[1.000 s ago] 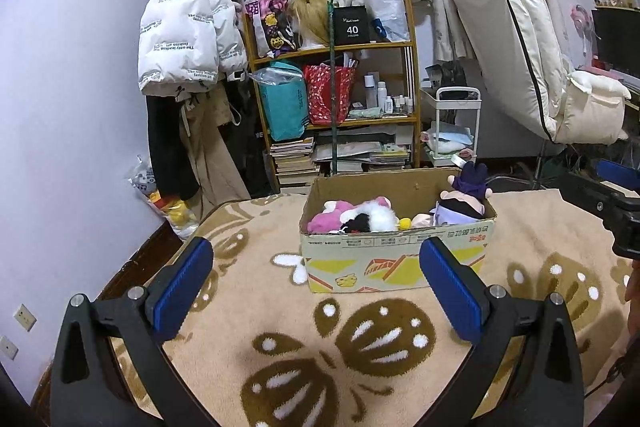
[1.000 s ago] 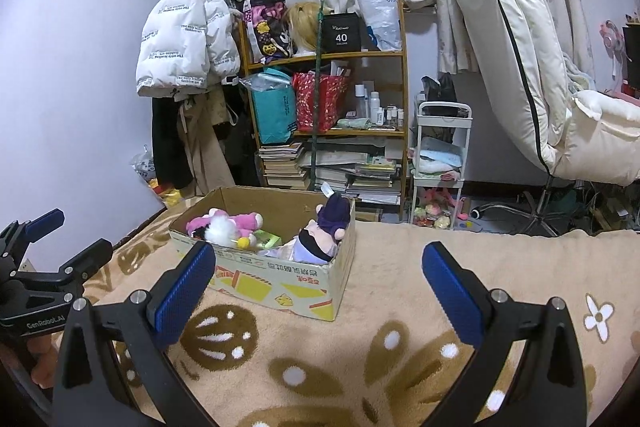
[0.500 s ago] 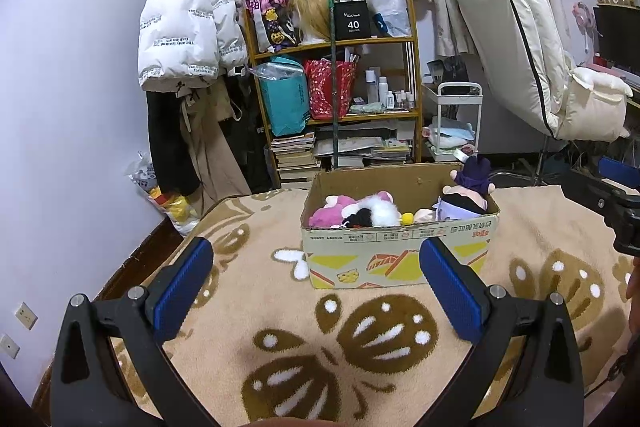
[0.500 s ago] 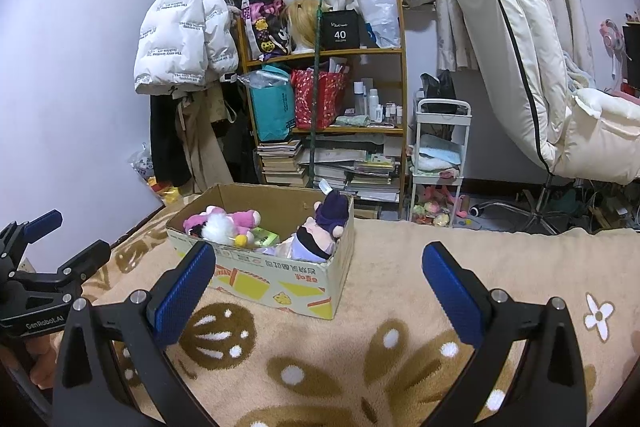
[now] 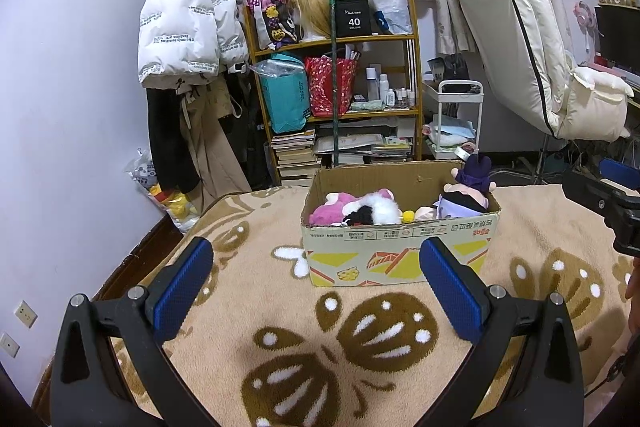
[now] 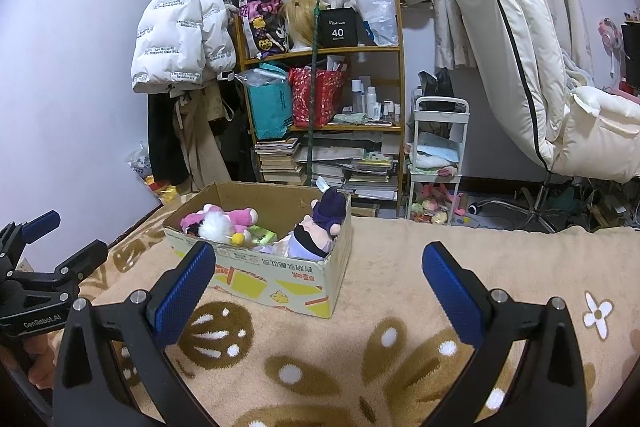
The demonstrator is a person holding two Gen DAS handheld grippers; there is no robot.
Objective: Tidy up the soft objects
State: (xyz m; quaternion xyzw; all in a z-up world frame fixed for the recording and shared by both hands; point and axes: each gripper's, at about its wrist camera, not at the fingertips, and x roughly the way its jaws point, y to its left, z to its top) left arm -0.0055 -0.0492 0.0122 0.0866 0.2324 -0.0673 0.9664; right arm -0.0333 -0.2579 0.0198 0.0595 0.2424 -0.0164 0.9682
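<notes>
Both views, compared with the frames a second back: almost no change. The box (image 5: 400,227) sits slightly higher in each view than a second ago, so both tongs have tipped or drifted a little; nothing in the scene itself has moved.

Left tongs (image 5: 316,291): spread wide, nothing between the pads, hovering over the blanket (image 5: 248,267) with the box straight ahead. Right tongs (image 6: 320,291): likewise spread and empty, box ahead and to their left.

Box stands on the blanket toward its far edge, nearer the far left corner in the right view. Inside: pink plush (image 5: 340,205) and a white-and-black plush (image 5: 376,211) at the left end, a doll (image 5: 466,193) with a purple hat at the right end, sitting up above the rim. A small green item (image 6: 262,235) lies between them.

No soft thing shows loose on the blanket in either view.

Judgement: the toys look gathered; the task is likely at or near its end, or paused before a next pick. The idle, empty tongs fit either reading.
</notes>
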